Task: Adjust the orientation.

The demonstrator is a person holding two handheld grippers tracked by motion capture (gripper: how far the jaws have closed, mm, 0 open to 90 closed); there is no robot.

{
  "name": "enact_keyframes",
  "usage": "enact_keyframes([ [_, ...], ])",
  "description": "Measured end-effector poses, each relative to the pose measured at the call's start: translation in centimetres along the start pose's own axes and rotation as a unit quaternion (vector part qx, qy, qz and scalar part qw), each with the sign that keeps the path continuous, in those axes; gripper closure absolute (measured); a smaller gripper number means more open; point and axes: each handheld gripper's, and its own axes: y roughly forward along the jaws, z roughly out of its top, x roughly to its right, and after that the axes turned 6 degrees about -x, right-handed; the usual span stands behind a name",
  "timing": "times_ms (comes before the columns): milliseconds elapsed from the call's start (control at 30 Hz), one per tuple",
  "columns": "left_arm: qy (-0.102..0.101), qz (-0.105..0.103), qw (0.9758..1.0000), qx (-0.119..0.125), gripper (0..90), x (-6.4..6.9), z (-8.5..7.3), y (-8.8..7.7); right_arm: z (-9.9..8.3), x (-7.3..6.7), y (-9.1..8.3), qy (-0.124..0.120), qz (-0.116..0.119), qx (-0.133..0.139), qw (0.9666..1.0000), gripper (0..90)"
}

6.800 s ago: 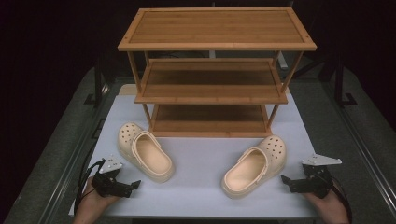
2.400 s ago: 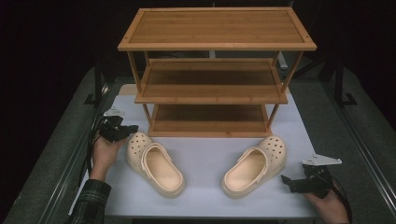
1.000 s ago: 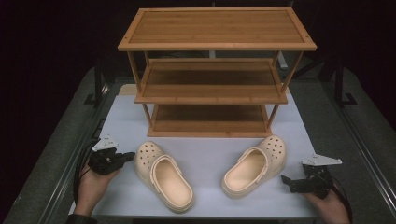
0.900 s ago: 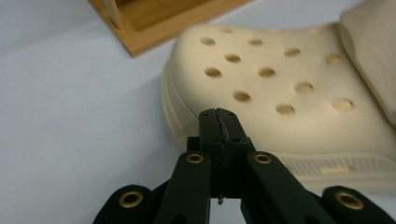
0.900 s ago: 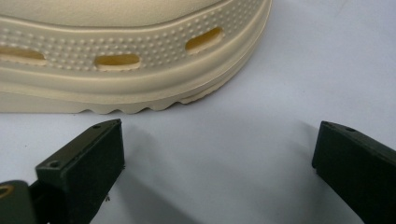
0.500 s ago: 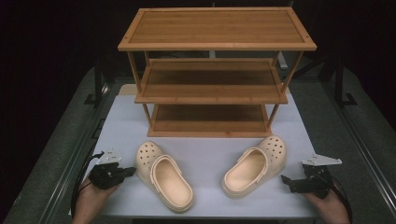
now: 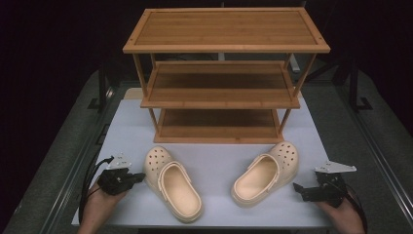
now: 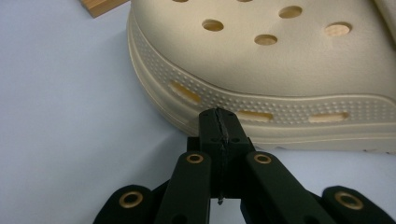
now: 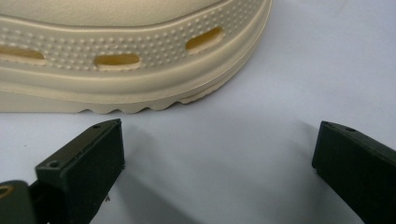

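A: Where does the work stand?

B: Two cream foam clogs with round vent holes lie on the pale worktop (image 7: 214, 161) in front of the three-tier bamboo shoe rack (image 7: 221, 73). The left clog (image 7: 173, 183) is just beside the left tool (image 7: 139, 176), whose jaws are clenched together with nothing between them; in the left gripper view the closed tips sit right at the sole's edge, touching or nearly so. I cannot tell which.

A: And the other side?

B: The right clog (image 7: 265, 173) lies near the right tool (image 7: 295, 185), which is released, jaws wide apart, with bare worktop between them and the sole's rim just ahead.

A: Which way do the shoes point?

B: Both toes point towards the rack. The left clog's long axis leans, toe up-left and heel towards the person's right; the right one mirrors it, toe up-right. Heels converge, so the pair stands splayed.

A: What could go wrong?

B: A clenched tool can only nudge. I'd judge that a push off-centre at the toe would spin the light clog rather than slide it. And the right jaws, closing on the curved, dimpled sole rim, might slip off.
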Motion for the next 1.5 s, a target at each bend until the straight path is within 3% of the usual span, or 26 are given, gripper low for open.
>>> enact_keyframes([
  [867, 0.022, -0.025, 0.9995, 0.001, 90.0, -0.1, 4.0, 2.8, 0.0, 0.0, 0.0, 0.000, 0.000, 0.001, 1.0000, 1.9],
  [1500, 0.042, -0.042, 0.9982, 0.001, 90.0, 0.5, 8.0, 5.7, 0.0, 0.0, 0.0, 0.000, 0.000, 0.002, 1.0000, 1.9],
])
